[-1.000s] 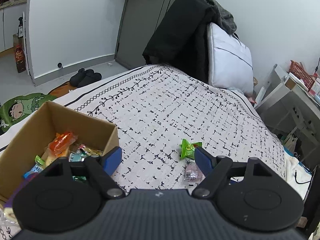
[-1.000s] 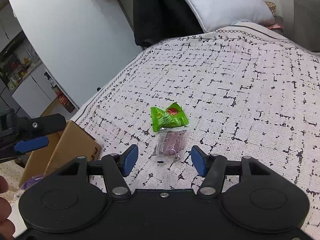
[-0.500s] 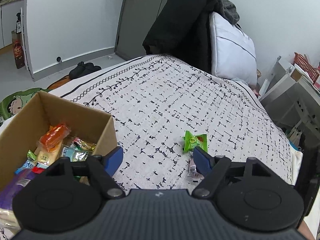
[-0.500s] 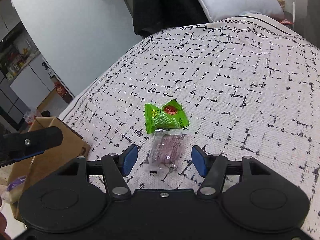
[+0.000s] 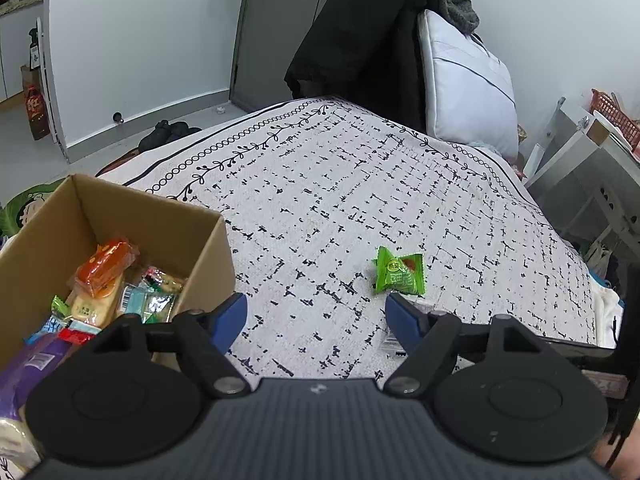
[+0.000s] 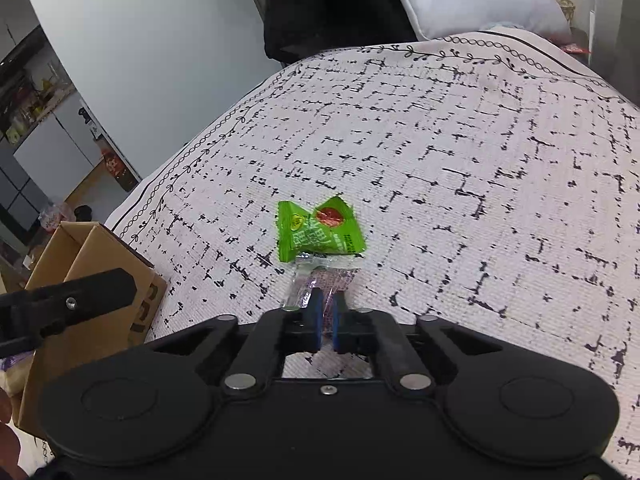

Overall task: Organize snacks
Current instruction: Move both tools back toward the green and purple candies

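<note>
A green snack packet (image 6: 318,230) lies on the patterned bedspread (image 6: 460,168); it also shows in the left wrist view (image 5: 398,272). Just below it lies a clear packet with a purple snack (image 6: 320,282). My right gripper (image 6: 325,310) is shut on the near end of that clear purple packet. A cardboard box (image 5: 120,216) at the left holds several wrapped snacks, among them an orange packet (image 5: 105,266). The box also shows in the right wrist view (image 6: 92,264). My left gripper (image 5: 316,316) is open and empty, over the bedspread beside the box's right wall.
A white pillow (image 5: 468,80) and a dark garment (image 5: 360,28) stand at the head of the bed. A grey desk with a red basket (image 5: 612,112) is at the right. Dark shoes (image 5: 168,132) lie on the floor at the left.
My right gripper has moved forward and closed on the clear purple packet; it was open before. The left gripper has shifted slightly, staying open.
</note>
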`<move>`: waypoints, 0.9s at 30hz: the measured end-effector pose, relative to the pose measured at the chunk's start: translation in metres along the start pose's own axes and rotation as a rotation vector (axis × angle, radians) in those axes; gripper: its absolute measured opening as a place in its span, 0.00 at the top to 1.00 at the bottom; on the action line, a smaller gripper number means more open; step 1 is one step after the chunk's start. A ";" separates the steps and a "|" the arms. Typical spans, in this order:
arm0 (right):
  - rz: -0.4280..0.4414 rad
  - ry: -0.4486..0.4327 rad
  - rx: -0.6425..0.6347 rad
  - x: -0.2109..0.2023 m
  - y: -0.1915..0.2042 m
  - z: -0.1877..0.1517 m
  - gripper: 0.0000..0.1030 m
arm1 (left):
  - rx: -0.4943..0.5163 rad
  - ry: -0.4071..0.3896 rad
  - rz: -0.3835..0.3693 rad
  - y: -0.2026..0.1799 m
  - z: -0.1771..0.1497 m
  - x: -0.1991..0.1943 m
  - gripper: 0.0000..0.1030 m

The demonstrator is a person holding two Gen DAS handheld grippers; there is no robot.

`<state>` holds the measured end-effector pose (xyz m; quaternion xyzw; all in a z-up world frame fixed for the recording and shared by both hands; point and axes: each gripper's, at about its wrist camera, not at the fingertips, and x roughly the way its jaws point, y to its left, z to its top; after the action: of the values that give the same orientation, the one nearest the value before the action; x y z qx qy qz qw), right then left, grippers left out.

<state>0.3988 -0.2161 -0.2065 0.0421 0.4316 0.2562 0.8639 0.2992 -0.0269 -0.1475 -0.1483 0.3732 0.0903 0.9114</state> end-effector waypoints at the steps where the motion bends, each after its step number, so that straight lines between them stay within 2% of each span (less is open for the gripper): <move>1: -0.001 -0.007 -0.002 -0.003 0.000 0.001 1.00 | -0.001 0.000 0.000 -0.001 0.000 0.000 0.27; 15: -0.027 -0.030 0.047 -0.016 -0.021 0.002 1.00 | -0.024 -0.002 -0.030 -0.020 0.005 0.016 0.28; 18: -0.006 -0.021 0.078 -0.015 -0.024 0.004 0.97 | -0.037 0.005 -0.034 -0.020 0.007 0.022 0.28; 19: 0.004 -0.018 0.084 -0.014 -0.024 0.004 0.95 | -0.040 0.007 -0.033 -0.020 0.007 0.025 0.28; 21: 0.000 -0.023 0.074 -0.013 -0.023 0.004 0.80 | -0.052 0.012 -0.034 -0.019 0.008 0.030 0.30; 23: -0.007 -0.029 0.071 -0.012 -0.022 0.003 0.52 | -0.068 0.021 -0.042 -0.018 0.009 0.035 0.34; 27: 0.020 -0.014 0.067 -0.001 -0.017 0.003 0.49 | -0.090 0.017 -0.047 -0.017 0.012 0.039 0.39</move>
<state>0.4072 -0.2307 -0.2091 0.0771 0.4335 0.2497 0.8624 0.3386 -0.0365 -0.1636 -0.1985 0.3730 0.0843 0.9024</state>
